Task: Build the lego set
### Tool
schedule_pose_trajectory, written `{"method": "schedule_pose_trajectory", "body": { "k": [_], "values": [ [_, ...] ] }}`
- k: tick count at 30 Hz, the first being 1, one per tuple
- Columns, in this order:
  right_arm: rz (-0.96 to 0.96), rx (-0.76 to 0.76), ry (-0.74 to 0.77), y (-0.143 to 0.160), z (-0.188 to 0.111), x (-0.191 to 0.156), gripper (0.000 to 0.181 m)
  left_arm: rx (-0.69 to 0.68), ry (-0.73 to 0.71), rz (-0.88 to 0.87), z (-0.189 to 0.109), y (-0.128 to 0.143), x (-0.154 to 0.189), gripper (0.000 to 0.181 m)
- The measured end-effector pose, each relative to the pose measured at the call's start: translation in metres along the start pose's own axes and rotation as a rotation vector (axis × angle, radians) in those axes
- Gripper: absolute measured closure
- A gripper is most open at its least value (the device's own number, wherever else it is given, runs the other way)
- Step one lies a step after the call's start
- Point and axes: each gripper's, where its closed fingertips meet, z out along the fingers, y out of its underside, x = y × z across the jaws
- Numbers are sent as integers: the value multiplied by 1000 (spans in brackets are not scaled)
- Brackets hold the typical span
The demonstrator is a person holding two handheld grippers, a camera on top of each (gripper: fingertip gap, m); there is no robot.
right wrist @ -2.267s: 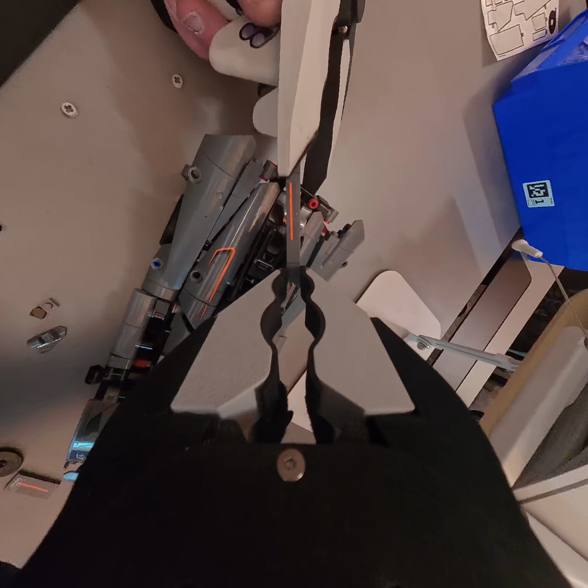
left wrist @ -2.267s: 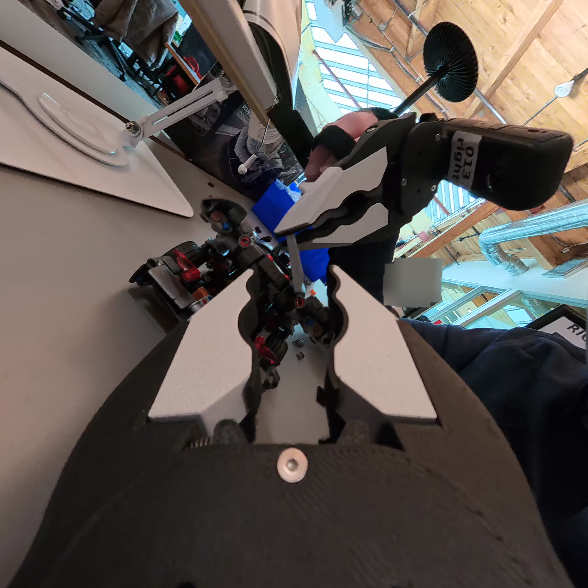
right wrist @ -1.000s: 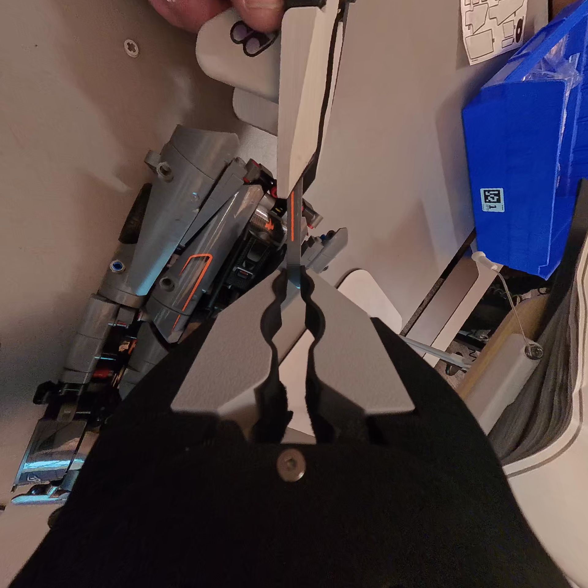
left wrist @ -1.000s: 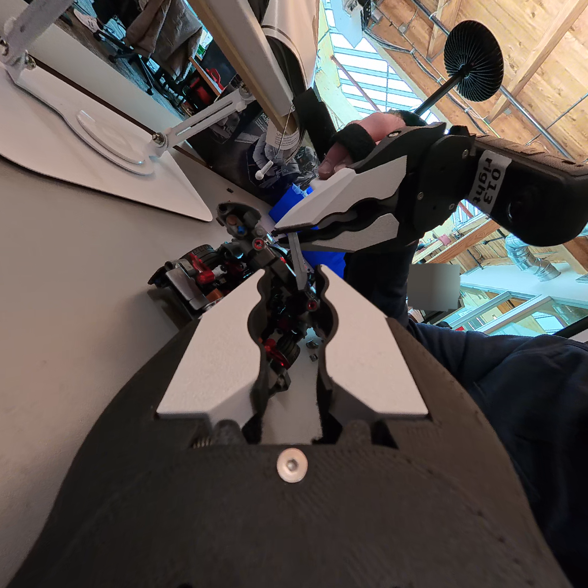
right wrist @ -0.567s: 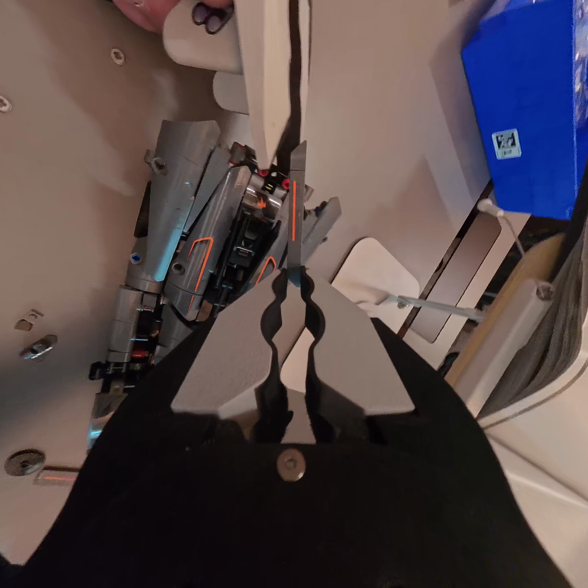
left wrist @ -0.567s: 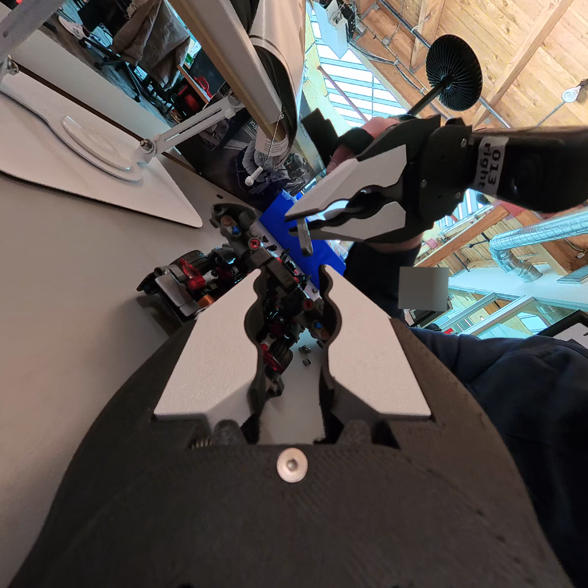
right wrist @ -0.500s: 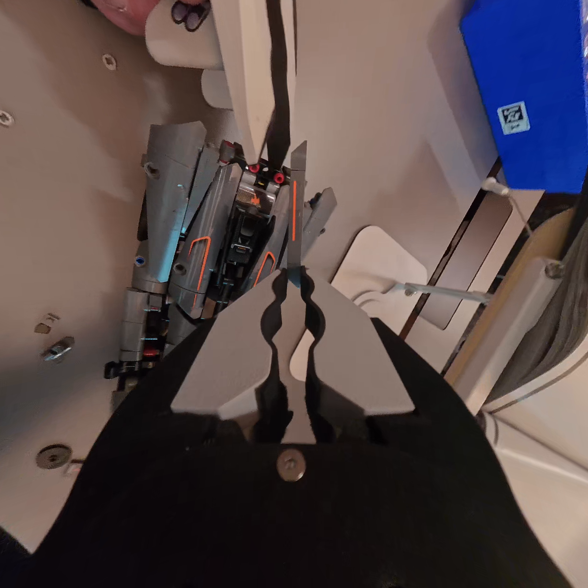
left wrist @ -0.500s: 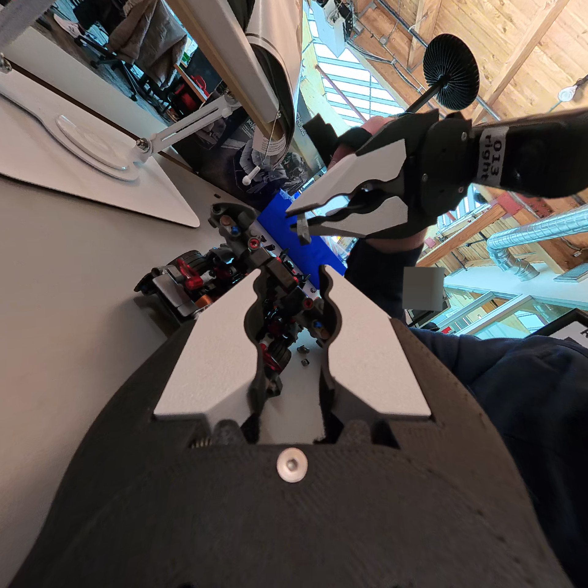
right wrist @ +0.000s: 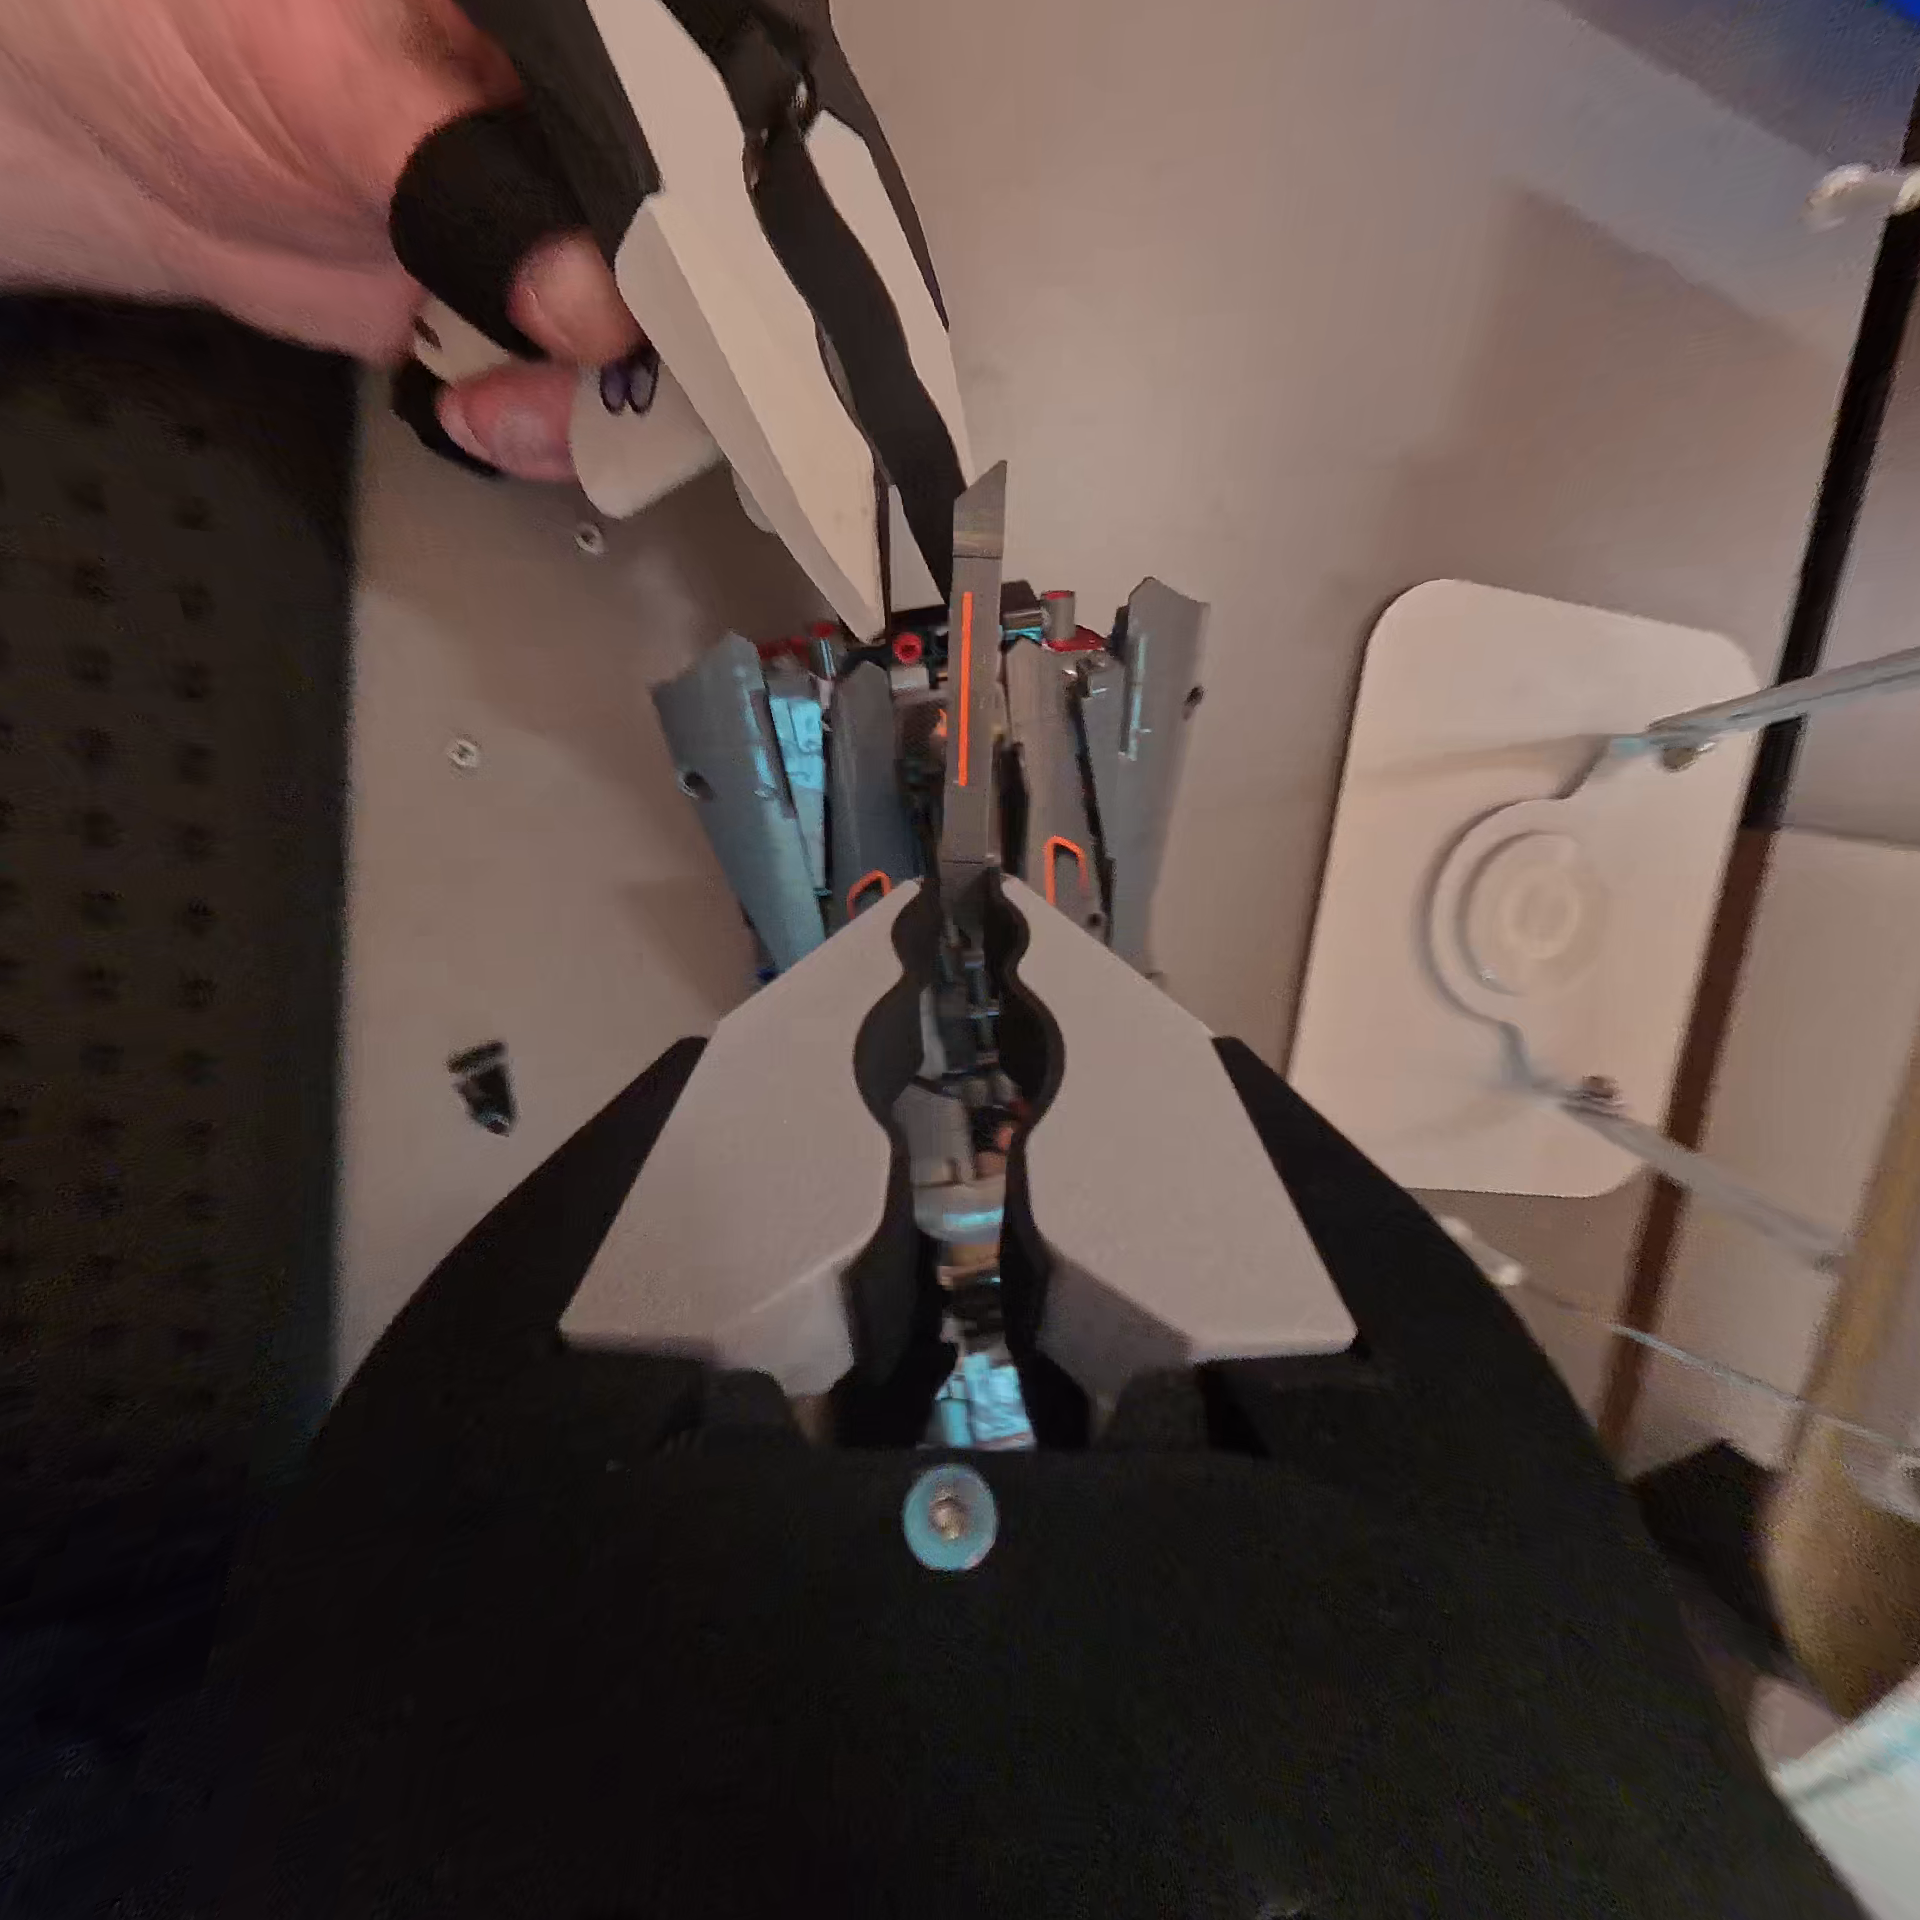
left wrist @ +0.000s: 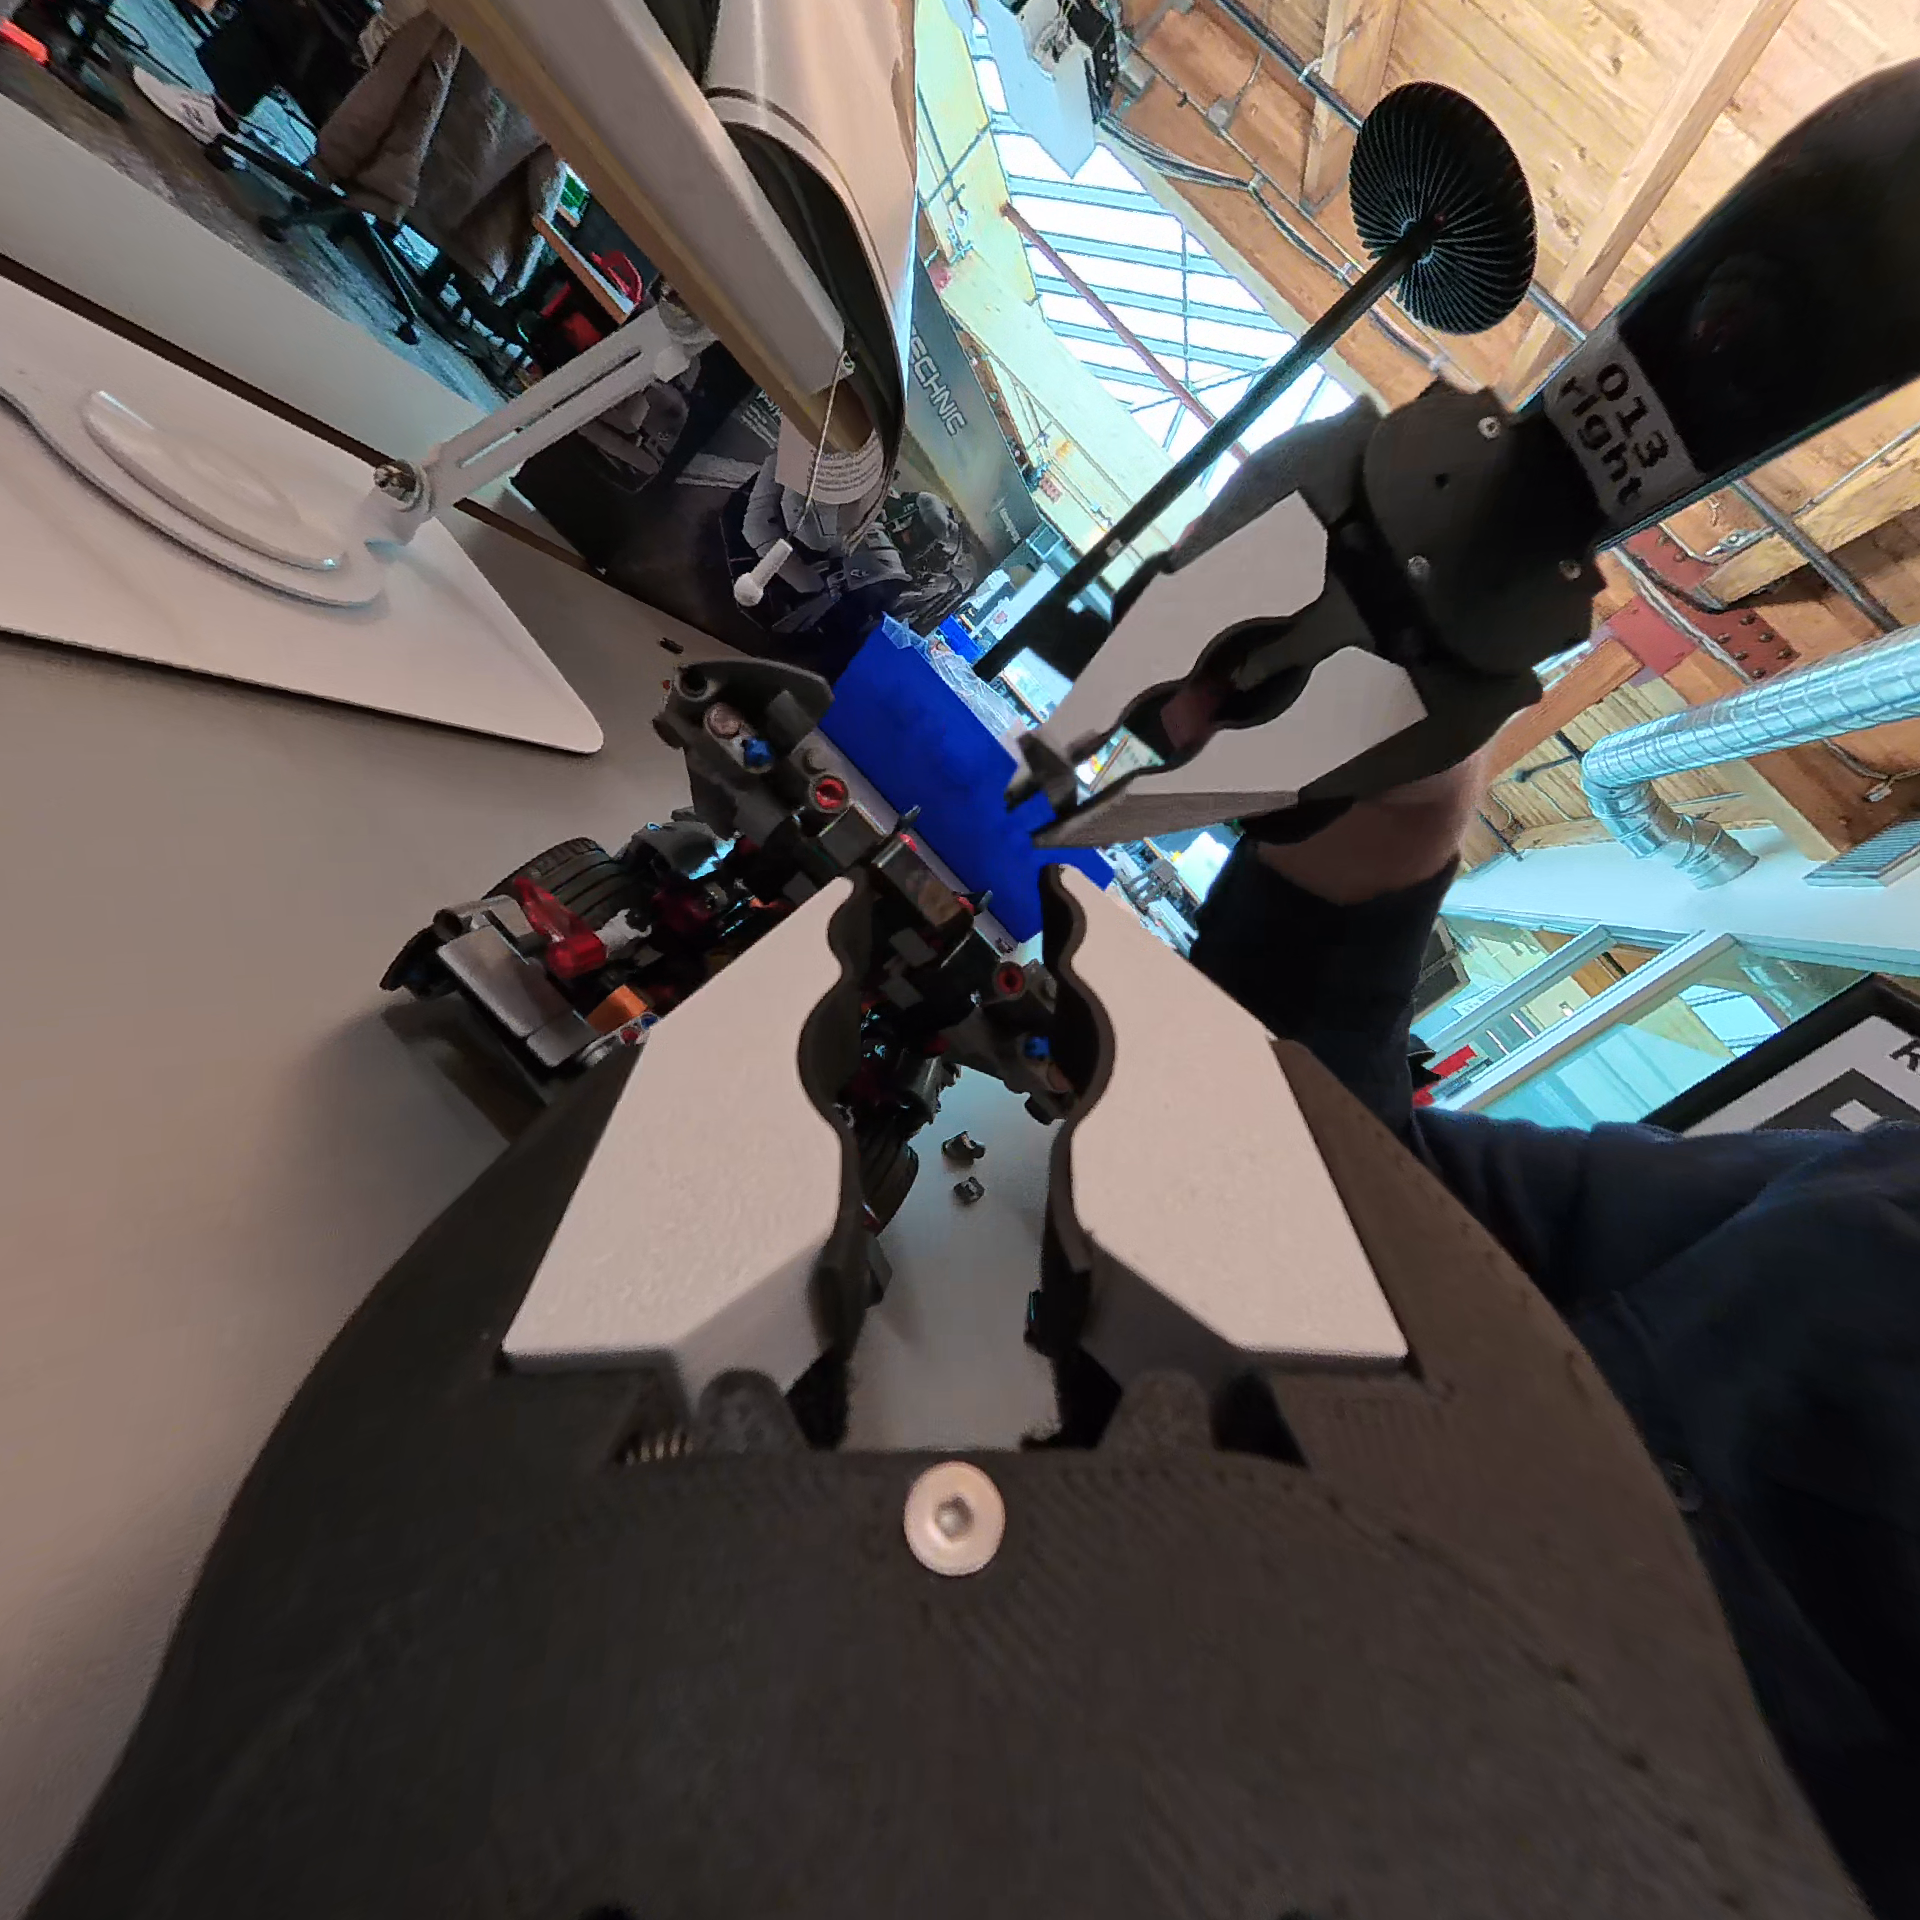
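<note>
A grey and black lego car (left wrist: 582, 935) with red pins lies on the pale table. In the left wrist view my left gripper (left wrist: 948, 904) has its jaws partly closed around the car's near end and they seem to touch it. My right gripper (right wrist: 961, 888) is shut on a thin grey panel with an orange stripe (right wrist: 971, 707) and holds it above the car's middle (right wrist: 748, 790). The right gripper also shows in the left wrist view (left wrist: 1039, 784), raised above and to the right of the car. The left gripper (right wrist: 894, 613) shows in the right wrist view at the car's far end.
A blue bin (left wrist: 925, 748) stands just behind the car. A white mat with a lamp base (left wrist: 260, 582) lies at the left, and shows at the right in the right wrist view (right wrist: 1538, 883). Small loose dark pieces (left wrist: 961, 1148) (right wrist: 483, 1081) lie by the car. A black studded mat (right wrist: 156, 831) lies beside them. Some 5 centimeters of space lies between my two pairs of fingers.
My right gripper has lifted the striped panel up and away from the car's end and swung round, so the car now lies straight ahead under it. My left gripper has narrowed and stays at the car.
</note>
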Motion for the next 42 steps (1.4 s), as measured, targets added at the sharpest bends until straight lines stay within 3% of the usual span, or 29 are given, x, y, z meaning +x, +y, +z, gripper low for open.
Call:
{"method": "schedule_pose_trajectory", "body": {
  "k": [9,17,24,33,42],
  "values": [
    [372,123,-138,12,-9,-17,175,-7,30,4,11,7,13,153],
    [545,262,-269,9,-18,-36,175,-18,21,26,24,12,18,153],
    [686,360,-316,6,-6,-35,176,-10,27,21,27,13,19,149],
    [798,484,-428,1,5,-33,176,-7,24,8,26,10,14,143],
    [779,459,-382,-3,13,-32,175,-24,-31,9,25,10,2,152]
  ]
}}
